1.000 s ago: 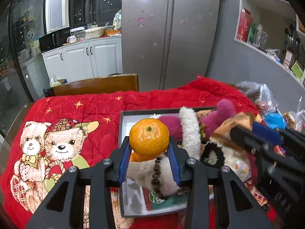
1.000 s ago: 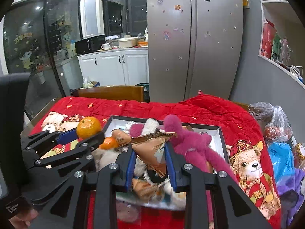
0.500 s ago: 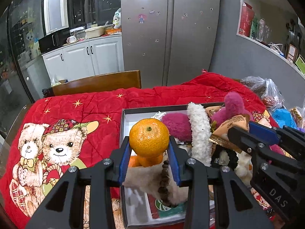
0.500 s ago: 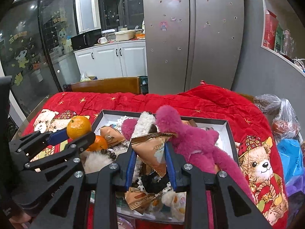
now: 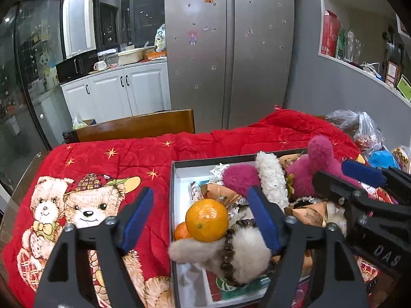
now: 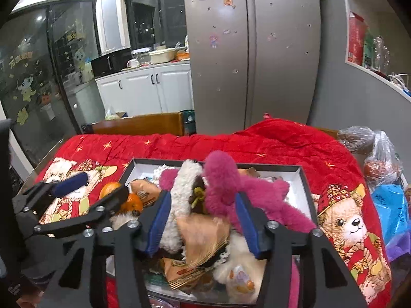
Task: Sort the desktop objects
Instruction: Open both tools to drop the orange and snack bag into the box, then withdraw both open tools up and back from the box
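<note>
My left tongs (image 5: pixel 200 215) had just spread wide at lower centre of the left view, blue pads clear of the orange (image 5: pixel 207 220) — it sat in the box (image 5: pixel 172 192), against a second orange (image 5: pixel 181 231) and a pale furry toy (image 5: pixel 231 254) ringed by a brown bead bracelet (image 5: pixel 227 246). My right tongs (image 6: pixel 203 218) had also just parted, low in the right view; the tan snack packet (image 6: pixel 205 233) lay between the pads on the heap, touched by neither. A magenta plush (image 6: pixel 231 187) sprawled across the box, on the red bear-print quilt (image 5: pixel 102 164).
</note>
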Demonstrator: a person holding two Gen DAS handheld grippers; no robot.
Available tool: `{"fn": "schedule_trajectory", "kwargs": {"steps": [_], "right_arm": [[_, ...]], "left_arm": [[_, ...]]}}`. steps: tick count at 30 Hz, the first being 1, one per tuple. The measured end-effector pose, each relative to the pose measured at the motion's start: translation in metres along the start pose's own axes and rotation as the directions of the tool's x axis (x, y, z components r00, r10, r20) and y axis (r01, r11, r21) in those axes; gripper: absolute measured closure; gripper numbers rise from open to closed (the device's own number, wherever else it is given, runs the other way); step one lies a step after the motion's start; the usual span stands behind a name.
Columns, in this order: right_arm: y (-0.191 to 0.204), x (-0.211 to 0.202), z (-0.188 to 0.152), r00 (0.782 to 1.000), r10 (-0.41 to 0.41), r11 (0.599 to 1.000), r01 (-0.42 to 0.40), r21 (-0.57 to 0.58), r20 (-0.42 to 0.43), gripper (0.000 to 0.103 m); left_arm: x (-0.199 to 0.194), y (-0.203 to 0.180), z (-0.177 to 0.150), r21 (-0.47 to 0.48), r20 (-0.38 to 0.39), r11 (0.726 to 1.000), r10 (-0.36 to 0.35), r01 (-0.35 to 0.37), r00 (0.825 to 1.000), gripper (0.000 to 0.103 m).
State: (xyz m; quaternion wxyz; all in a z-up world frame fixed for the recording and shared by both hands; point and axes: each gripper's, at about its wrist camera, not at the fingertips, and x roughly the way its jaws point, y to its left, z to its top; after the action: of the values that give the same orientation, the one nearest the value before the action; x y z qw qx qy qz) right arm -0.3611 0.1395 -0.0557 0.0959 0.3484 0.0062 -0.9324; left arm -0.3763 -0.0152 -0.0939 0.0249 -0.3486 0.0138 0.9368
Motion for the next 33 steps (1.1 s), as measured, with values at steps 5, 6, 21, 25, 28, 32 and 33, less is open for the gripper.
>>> {"fn": "schedule_trajectory", "kwargs": {"steps": [5, 6, 21, 25, 28, 32, 33], "right_arm": [[-0.004, -0.004, 0.003, 1.000, -0.002, 1.000, 0.002, 0.019, 0.007, 0.038], [-0.004, -0.004, 0.004, 1.000, -0.005, 1.000, 0.005, 0.019, 0.008, 0.037], [0.004, -0.020, 0.004, 1.000, 0.017, 1.000, -0.016, -0.017, 0.013, 0.030], [0.009, -0.040, 0.006, 0.999, 0.019, 0.999, -0.017, -0.040, 0.048, 0.020], [0.012, -0.057, 0.008, 0.996, 0.027, 0.999, -0.023, -0.048, 0.083, 0.020], [0.013, -0.070, 0.009, 0.994, 0.039, 0.998, -0.034, -0.044, 0.107, 0.020], [0.014, -0.070, 0.009, 0.994, 0.038, 0.998, -0.034, -0.046, 0.106, 0.020]], "left_arm": [[-0.002, 0.001, 0.000, 0.006, -0.005, 1.000, 0.008, -0.008, 1.000, 0.017], [-0.003, 0.000, 0.000, 0.012, -0.005, 1.000, 0.005, -0.005, 1.000, 0.015], [-0.020, -0.002, 0.004, 0.020, -0.004, 1.000, 0.013, -0.013, 1.000, 0.007], [-0.036, 0.002, 0.008, 0.024, 0.023, 1.000, 0.020, -0.021, 1.000, 0.003], [-0.041, 0.003, 0.009, 0.016, 0.039, 1.000, 0.016, -0.016, 0.999, 0.002], [-0.029, 0.002, 0.005, 0.008, -0.002, 1.000, 0.014, -0.014, 1.000, 0.002], [-0.025, 0.000, 0.004, 0.016, -0.014, 1.000, 0.015, -0.015, 1.000, 0.002]]}}
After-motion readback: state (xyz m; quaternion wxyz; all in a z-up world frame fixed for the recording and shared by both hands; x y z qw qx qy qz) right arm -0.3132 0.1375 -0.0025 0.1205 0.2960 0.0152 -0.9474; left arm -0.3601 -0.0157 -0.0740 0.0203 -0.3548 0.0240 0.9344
